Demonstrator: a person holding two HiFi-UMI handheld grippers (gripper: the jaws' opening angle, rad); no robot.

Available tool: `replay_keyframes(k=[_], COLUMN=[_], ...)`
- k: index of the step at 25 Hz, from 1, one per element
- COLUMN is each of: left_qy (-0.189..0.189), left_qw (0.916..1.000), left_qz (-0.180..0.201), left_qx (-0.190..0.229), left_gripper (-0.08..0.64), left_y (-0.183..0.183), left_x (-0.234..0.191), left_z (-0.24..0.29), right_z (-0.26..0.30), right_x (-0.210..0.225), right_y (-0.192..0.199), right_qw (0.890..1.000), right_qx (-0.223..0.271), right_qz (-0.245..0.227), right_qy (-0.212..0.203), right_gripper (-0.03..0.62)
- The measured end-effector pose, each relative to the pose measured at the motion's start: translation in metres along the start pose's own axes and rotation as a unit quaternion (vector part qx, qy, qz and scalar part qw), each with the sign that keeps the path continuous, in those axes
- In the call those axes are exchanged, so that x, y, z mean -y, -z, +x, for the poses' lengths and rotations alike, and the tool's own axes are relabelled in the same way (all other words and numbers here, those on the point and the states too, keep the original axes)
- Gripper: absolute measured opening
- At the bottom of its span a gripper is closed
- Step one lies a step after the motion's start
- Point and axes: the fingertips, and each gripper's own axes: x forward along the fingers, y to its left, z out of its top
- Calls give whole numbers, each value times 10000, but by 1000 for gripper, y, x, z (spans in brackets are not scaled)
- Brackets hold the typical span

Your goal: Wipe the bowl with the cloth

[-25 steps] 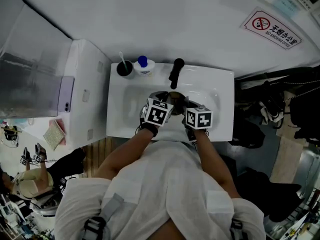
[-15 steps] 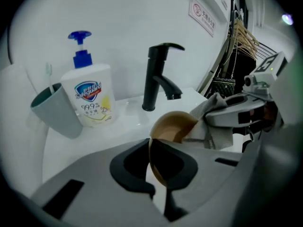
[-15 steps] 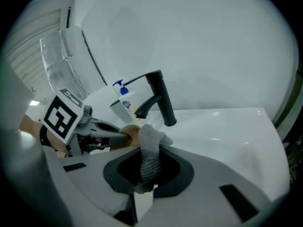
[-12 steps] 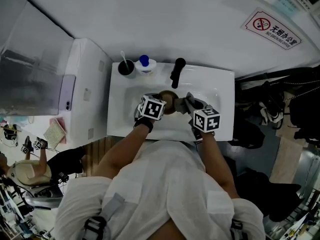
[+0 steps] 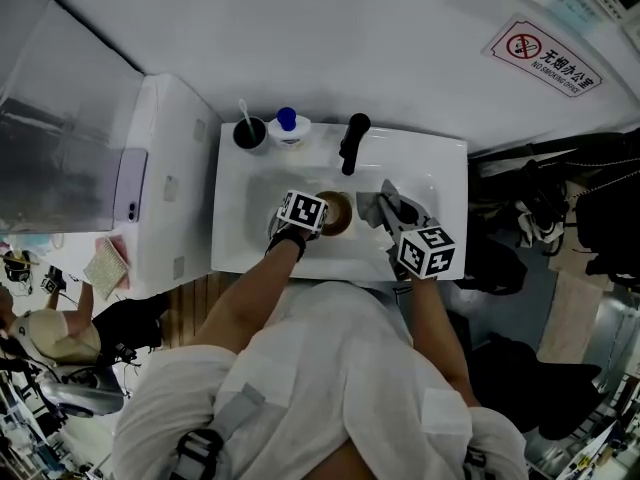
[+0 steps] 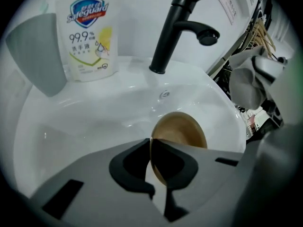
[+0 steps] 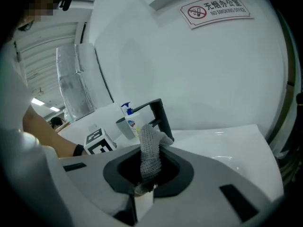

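Bowl [image 5: 336,212] inside white sink [image 5: 258,200] (black faucet [image 5: 352,140] behind).

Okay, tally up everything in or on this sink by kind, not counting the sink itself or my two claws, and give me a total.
bowl: 1
cloth: 1
soap bottle: 1
cup: 1
white stick in the cup: 1
tap: 1
Total: 6

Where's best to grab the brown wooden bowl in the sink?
Grip the brown wooden bowl by its thin rim, from above, one jaw inside, one outside; its round body looks too wide to span. The left gripper pinches it so.
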Motion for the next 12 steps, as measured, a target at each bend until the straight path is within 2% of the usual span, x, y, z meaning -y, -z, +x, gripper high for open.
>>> replay_keyframes(k=[3,6,9,12], left_qy=[102,374,448,548], left_qw=[9997,9984,9986,9981], left_qz=[-159,-330,-266,-285], left_qx=[-127,-250,-40,58], left_gripper=[17,28,98,129], left_y=[6,11,3,-2], left_x=[-2,4,2,3], left_z=[12,16,22,18], right_z=[-7,-14,-18,-17], right_x=[2,7,12,14], right_y=[-1,-1,-2,-6], right_qw=[10000,9999,9998,9998], right_qx=[2,13,51,125], right_qz=[-27,-14,27,59], right_qy=[28,101,167,169], right_gripper=[46,46,46,46])
